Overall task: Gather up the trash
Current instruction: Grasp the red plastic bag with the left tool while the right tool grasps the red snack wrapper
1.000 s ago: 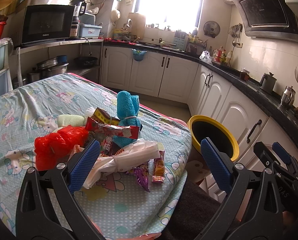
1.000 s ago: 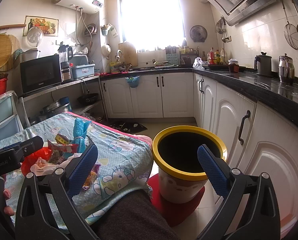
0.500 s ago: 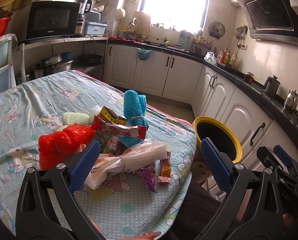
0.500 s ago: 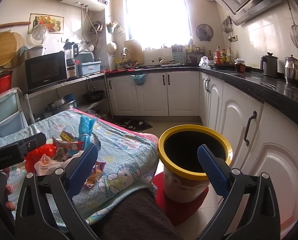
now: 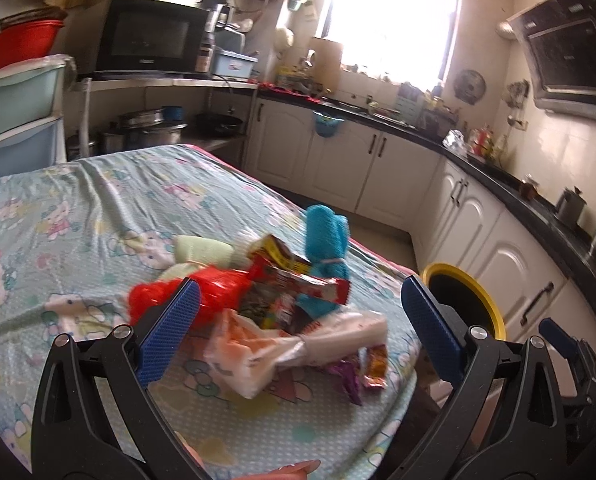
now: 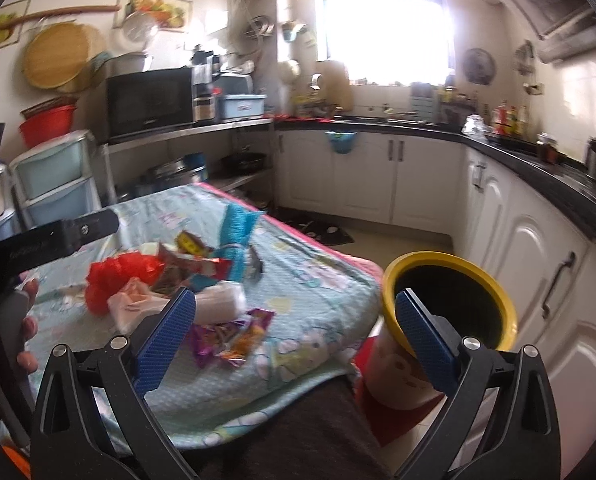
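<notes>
Left wrist view
- My left tongs [image 5: 298,320]: spread wide, nothing between the blue pads, held above the near part of the counter [image 5: 77,208] and aimed at the trash pile.
- Trash pile: on the patterned cloth near the counter's right corner. A red plastic bag [image 5: 217,292] sits beside the left pad; a white plastic bag [image 5: 298,344] lies in front of it; a red snack wrapper [image 5: 302,284] rests on top; small purple and orange wrappers [image 5: 362,368] lie at the cloth's edge.
- Other things: a blue rolled towel [image 5: 326,248] stands behind the pile; a pale green cloth [image 5: 201,250] lies to its left.
- Bin [image 5: 486,308]: yellow-rimmed, on the floor past the counter's right corner, partly hidden by the right pad; interior dark, contents cannot be told.

Right wrist view
- My right tongs [image 6: 293,332]: spread wide, holding nothing, pointing between the counter corner and the bin.
- My left hand [image 6: 25,320]: at the left edge, gripping the other tool's handle.
- Trash pile: left of centre on the cloth, the red plastic bag [image 6: 113,280] furthest left, the purple and orange wrappers [image 6: 233,336] nearest my left pad.
- Bin [image 6: 458,264]: standing on a red mat [image 6: 398,420] just beside the counter; my right pad overlaps its rim.
- Foreground: a dark trouser leg [image 6: 298,432] below the cloth's edge.
</notes>
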The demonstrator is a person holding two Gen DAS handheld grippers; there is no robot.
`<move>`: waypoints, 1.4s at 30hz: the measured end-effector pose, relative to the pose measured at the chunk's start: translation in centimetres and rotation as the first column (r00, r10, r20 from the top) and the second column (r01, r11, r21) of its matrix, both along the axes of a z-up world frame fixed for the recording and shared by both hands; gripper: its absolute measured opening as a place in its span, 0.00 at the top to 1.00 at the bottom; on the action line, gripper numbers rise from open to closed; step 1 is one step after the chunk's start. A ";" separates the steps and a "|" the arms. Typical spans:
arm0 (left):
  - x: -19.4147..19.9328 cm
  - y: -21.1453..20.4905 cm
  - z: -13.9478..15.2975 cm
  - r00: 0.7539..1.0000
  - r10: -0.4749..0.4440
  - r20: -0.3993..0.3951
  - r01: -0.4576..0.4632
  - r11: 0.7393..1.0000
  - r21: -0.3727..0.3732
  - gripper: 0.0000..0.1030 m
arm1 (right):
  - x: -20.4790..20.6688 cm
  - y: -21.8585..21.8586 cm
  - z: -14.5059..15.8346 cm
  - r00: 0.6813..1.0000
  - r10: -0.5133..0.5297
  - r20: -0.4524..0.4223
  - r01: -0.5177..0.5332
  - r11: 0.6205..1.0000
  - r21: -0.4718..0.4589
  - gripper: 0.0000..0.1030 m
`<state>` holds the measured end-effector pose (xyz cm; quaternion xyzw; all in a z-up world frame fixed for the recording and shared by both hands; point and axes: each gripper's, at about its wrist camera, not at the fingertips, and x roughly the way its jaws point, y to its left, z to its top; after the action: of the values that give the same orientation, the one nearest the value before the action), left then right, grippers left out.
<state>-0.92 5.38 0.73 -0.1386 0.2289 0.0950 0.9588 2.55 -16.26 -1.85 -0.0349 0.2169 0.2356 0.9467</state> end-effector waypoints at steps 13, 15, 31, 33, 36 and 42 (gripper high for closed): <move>-0.9 5.7 0.3 0.989 0.148 -0.006 -0.148 0.988 -0.043 0.10 | 2.5 6.5 0.3 0.973 0.229 -0.037 -0.231 0.971 -0.057 0.06; -1.0 6.4 0.2 0.986 0.167 -0.019 -0.168 0.985 -0.043 0.10 | 3.2 7.7 0.2 0.962 0.270 -0.049 -0.273 0.959 -0.079 0.06; 0.2 11.2 -3.6 0.972 0.195 -0.133 -0.211 0.970 -0.120 0.10 | 7.9 14.3 -1.7 0.898 0.428 -0.099 -0.439 0.869 -0.229 0.06; 0.4 11.8 -4.4 0.972 0.182 -0.149 -0.203 0.969 -0.142 0.10 | 8.5 15.0 -2.2 0.896 0.430 -0.113 -0.445 0.861 -0.246 0.06; 0.9 12.4 -5.3 0.975 0.145 -0.171 -0.173 0.971 -0.164 0.10 | 9.4 16.2 -2.8 0.885 0.448 -0.131 -0.466 0.841 -0.274 0.07; 1.8 13.0 -6.9 0.976 0.083 -0.202 -0.123 0.973 -0.195 0.10 | 10.5 18.8 -4.1 0.860 0.482 -0.167 -0.509 0.788 -0.346 0.26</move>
<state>0.90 18.34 -6.21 -0.2392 0.3215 0.1334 0.9064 13.06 2.58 -5.99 -0.2644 0.2741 0.4302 0.8185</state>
